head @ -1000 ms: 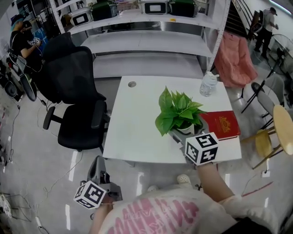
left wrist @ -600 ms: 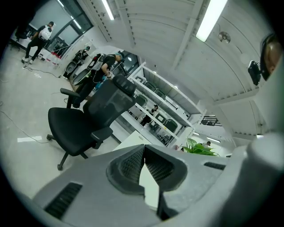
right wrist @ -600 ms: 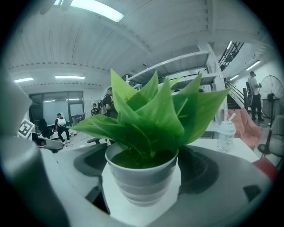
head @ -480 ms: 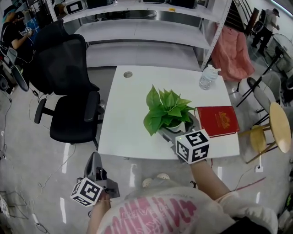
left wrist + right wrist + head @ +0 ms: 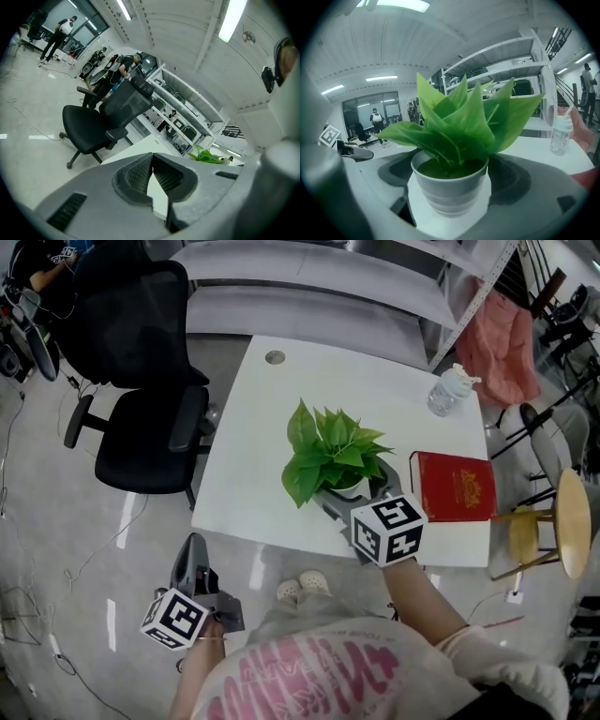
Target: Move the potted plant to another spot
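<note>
Fingers of my right gripper [image 5: 358, 493] reach in from the near edge of the white table [image 5: 272, 427], one on each side of the plant [image 5: 328, 451]. Head view: the plant is near the table's front, just left of a red book [image 5: 455, 486], and a bottle [image 5: 450, 390] is at the far right corner. My left gripper [image 5: 194, 547] hangs low over the floor [image 5: 84, 549], off the table, near a black chair [image 5: 141, 437]. Left gripper view: fingers [image 5: 136, 176] meet at the tips with nothing between them; chair [image 5: 86, 129], table edge [image 5: 140, 147] and plant leaves [image 5: 206, 154] lie beyond. Right gripper view: fingers [image 5: 511, 180] press both sides of the pale pot [image 5: 450, 187], clamped on it. Green leaves [image 5: 459, 122] fill the centre, with the bottle [image 5: 559, 133] at right. I cannot tell whether the pot's base touches the table.
</note>
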A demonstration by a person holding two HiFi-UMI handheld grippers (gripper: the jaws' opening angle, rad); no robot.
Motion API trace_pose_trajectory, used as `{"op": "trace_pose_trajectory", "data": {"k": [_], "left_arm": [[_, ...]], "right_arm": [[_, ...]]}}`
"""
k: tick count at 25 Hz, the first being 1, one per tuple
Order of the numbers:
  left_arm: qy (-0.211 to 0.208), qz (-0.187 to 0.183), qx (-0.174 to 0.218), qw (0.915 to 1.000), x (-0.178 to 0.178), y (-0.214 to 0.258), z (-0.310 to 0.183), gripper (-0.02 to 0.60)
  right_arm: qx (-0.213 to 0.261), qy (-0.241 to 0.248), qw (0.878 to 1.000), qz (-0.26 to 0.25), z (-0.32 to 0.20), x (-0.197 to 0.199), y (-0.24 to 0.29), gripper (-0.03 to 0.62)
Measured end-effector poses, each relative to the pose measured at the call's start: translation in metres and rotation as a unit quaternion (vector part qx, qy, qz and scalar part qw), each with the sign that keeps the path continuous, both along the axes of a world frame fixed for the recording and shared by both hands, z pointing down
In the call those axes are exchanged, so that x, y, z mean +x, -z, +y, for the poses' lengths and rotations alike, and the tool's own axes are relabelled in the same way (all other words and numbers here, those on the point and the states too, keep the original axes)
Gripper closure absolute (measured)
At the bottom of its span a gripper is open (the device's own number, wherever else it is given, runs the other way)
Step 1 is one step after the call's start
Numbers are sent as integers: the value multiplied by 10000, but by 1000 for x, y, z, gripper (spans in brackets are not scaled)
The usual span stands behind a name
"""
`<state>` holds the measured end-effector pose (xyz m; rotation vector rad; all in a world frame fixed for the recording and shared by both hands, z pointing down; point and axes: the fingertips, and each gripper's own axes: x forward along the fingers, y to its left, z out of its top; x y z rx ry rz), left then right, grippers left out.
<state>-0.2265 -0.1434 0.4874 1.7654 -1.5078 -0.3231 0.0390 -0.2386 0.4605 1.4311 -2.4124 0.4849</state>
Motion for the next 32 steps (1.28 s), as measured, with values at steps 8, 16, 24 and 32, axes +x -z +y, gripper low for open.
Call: {"op": "trace_pose_trajectory", "data": {"k": [8, 16, 24, 32], "left_arm": [[230, 15, -140, 9996, 7, -11, 17, 578], [331, -113, -256, 9991, 12, -15, 34, 578], [452, -269, -227, 9984, 12, -8, 32, 578], [476, -324, -228, 9981, 17, -8, 32, 578]], "right_arm": [[-236, 447, 9987, 14, -10, -10, -22, 88], [-421, 626, 9971, -89, -15, -13, -41, 88], [-501, 794, 9955, -132, -17, -15, -48, 86], [-566, 885, 9944, -137, -18, -16, -56, 86]]}}
